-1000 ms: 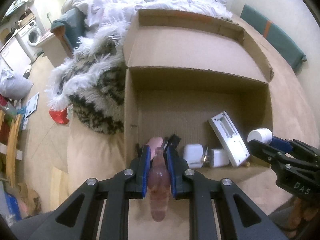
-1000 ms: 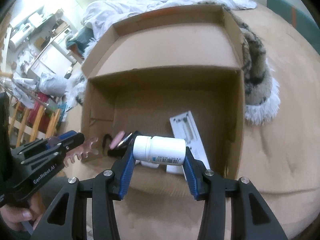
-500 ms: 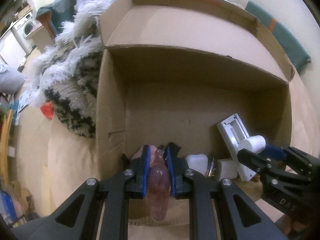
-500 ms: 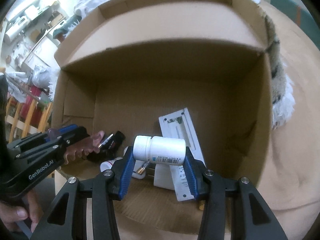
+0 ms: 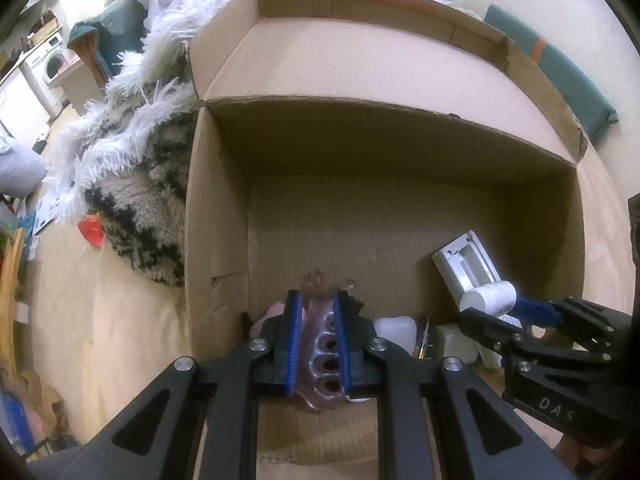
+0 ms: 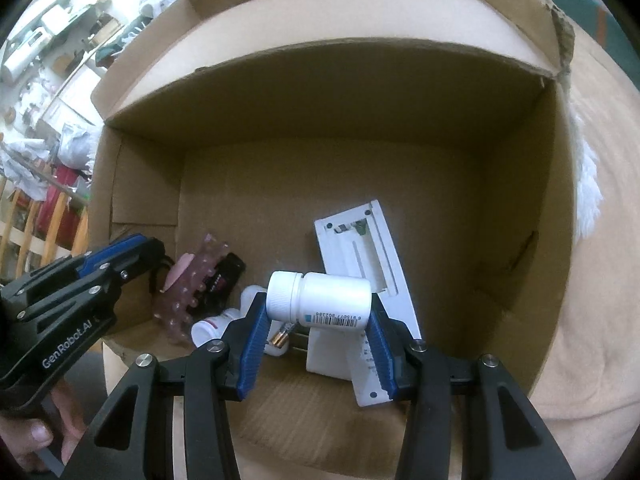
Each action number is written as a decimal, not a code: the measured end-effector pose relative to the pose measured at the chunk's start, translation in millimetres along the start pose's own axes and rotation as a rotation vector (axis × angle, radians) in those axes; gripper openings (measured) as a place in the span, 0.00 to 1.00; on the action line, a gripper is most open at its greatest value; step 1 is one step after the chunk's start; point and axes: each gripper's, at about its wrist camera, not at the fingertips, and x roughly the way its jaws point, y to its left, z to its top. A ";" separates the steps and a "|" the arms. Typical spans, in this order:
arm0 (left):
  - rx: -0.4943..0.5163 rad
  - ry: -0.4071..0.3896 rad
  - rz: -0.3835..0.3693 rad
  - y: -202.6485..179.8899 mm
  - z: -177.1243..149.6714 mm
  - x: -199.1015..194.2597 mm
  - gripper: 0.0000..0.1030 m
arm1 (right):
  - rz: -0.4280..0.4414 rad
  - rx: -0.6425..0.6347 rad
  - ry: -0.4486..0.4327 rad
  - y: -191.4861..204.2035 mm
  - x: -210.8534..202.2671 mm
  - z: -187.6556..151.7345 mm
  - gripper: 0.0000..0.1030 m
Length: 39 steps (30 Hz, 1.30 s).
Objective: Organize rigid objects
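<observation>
Inside the brown cardboard box (image 6: 520, 184), the right gripper (image 6: 319, 322) clamps a light, slippery white plastic bottle (image 6: 320, 295) end-to-end, while the left gripper (image 5: 316, 344), nearly closed, pinches a flexible translucent pink nubbed piece (image 5: 322, 336) mid-body.

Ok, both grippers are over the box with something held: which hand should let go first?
Probably right. The right gripper holds the white bottle over the white panel, with bare box floor beside it. The left gripper holds the pink spiky piece above crowded items.
</observation>
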 end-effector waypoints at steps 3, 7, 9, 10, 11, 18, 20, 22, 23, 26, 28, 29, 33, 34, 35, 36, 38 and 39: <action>0.004 0.000 0.002 0.9 -2.1 -0.5 0.14 | 0.008 0.008 -0.005 -0.8 -0.2 1.4 0.48; 0.012 -0.003 0.007 -1.7 -2.6 -0.5 0.14 | 0.037 0.016 -0.028 -1.0 -5.1 3.9 0.64; 0.020 -0.003 0.010 -4.4 -3.9 -1.8 0.14 | 0.051 0.021 -0.047 -1.2 -8.5 4.1 0.68; 0.020 -0.008 0.014 -4.5 -4.7 -3.4 0.15 | 0.061 0.023 -0.055 -1.3 -10.3 4.8 0.71; 0.021 -0.013 0.022 -5.0 -5.8 -5.6 0.16 | 0.071 0.024 -0.062 -1.3 -12.0 5.6 0.74; 0.006 -0.050 0.045 -3.4 -5.0 -21.2 0.52 | 0.080 0.022 -0.109 -0.8 -22.5 7.7 0.94; 0.002 -0.055 0.042 -1.3 -3.0 -26.4 0.55 | 0.074 0.025 -0.131 -1.4 -27.0 7.8 0.95; -0.002 -0.034 0.057 1.1 -1.0 -29.4 0.60 | 0.058 0.028 -0.160 -3.4 -31.6 6.9 0.95; -0.006 -0.027 0.059 1.6 -1.1 -30.1 0.60 | 0.044 0.031 -0.178 -4.8 -35.1 6.6 0.95; -0.028 -0.008 0.041 8.9 -2.9 -33.9 0.60 | 0.048 0.066 -0.213 -15.8 -46.7 3.0 0.97; -0.031 -0.005 0.057 11.5 -4.7 -38.1 0.60 | 0.044 0.087 -0.233 -22.1 -54.2 -0.2 1.00; -0.035 -0.012 0.070 13.2 -5.9 -41.2 0.61 | 0.036 0.094 -0.246 -24.2 -58.6 -2.7 1.00; -0.055 -0.053 0.107 19.1 -13.5 -56.2 0.67 | 0.050 0.117 -0.270 -27.0 -71.8 -12.0 1.00; -0.062 -0.054 0.107 21.3 -15.6 -59.7 0.70 | 0.045 0.115 -0.272 -26.6 -74.4 -14.5 1.00; -0.070 -0.055 0.106 23.4 -17.0 -62.7 0.71 | 0.029 0.109 -0.271 -25.9 -76.7 -17.5 1.00; -0.076 -0.057 0.102 26.1 -19.6 -67.1 0.74 | 0.018 0.107 -0.267 -23.3 -77.9 -19.0 1.00; -0.082 -0.061 0.096 29.0 -24.3 -74.8 0.80 | 0.023 0.112 -0.251 -19.9 -81.3 -23.0 1.00; -0.085 -0.064 0.091 29.8 -27.2 -79.2 0.83 | 0.033 0.114 -0.247 -17.4 -84.0 -25.2 1.00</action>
